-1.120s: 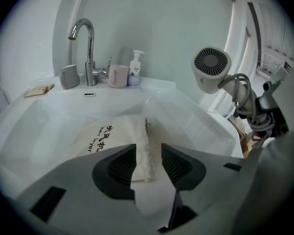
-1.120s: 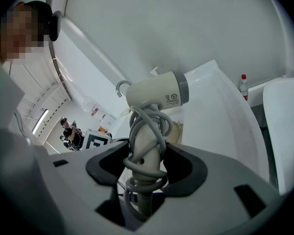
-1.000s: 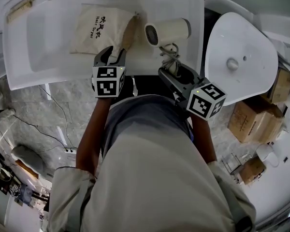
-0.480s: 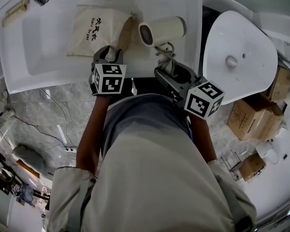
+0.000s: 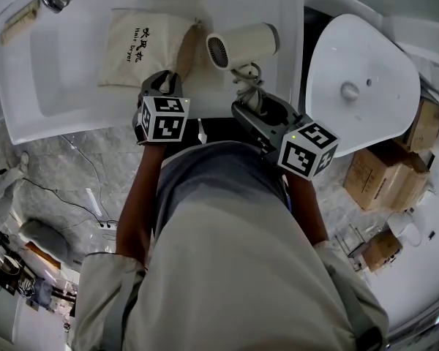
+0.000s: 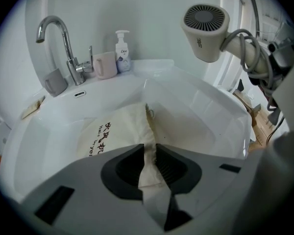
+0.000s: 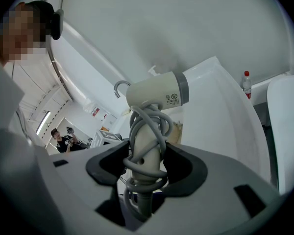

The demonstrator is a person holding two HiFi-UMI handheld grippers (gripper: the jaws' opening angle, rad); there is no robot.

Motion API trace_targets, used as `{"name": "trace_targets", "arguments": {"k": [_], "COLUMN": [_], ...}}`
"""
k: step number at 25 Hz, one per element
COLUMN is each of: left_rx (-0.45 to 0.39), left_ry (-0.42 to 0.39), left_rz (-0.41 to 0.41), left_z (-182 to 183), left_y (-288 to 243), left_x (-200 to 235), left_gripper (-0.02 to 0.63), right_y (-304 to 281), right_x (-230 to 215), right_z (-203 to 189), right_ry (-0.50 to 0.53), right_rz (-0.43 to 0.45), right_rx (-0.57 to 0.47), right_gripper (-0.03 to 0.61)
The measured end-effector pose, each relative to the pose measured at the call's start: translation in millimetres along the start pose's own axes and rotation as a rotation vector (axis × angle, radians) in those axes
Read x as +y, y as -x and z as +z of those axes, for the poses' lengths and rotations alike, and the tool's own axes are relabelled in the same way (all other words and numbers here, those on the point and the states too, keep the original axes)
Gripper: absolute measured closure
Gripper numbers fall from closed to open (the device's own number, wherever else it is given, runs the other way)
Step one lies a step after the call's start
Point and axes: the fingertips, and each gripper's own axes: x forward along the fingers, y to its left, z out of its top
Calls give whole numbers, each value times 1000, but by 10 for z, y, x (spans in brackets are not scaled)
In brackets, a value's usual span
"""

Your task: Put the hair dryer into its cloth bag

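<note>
Left gripper view: left gripper (image 6: 148, 153) jaws have just been closing and now pinch a fold at the near edge of the cloth bag (image 6: 118, 131), which lies flat in the sink (image 6: 206, 106). Right gripper (image 7: 146, 166) jaws stand part-open, clamped on the cord-wrapped handle of the hair dryer (image 7: 159, 93). It is held clear above the sink, just right of the bag's mouth, not inside.

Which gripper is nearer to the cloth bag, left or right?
Left. The left gripper has just closed its jaws onto the near edge of the cloth bag. The right gripper is apart from the bag, holding the hair dryer by its handle.
</note>
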Motion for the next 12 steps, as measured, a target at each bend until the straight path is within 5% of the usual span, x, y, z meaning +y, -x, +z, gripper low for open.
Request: {"name": "trace_targets", "arguments": {"k": [12], "left_rx": [-58], "left_ry": [99], "left_rz": [-40], "left_z": [71], "left_y": [125], "left_x": [39], "left_gripper": [581], "right_y": [-26], "right_x": [10], "right_z": [-79], "right_ry": [11], "right_rz": [6], "right_rx": [27], "right_gripper": [351]}}
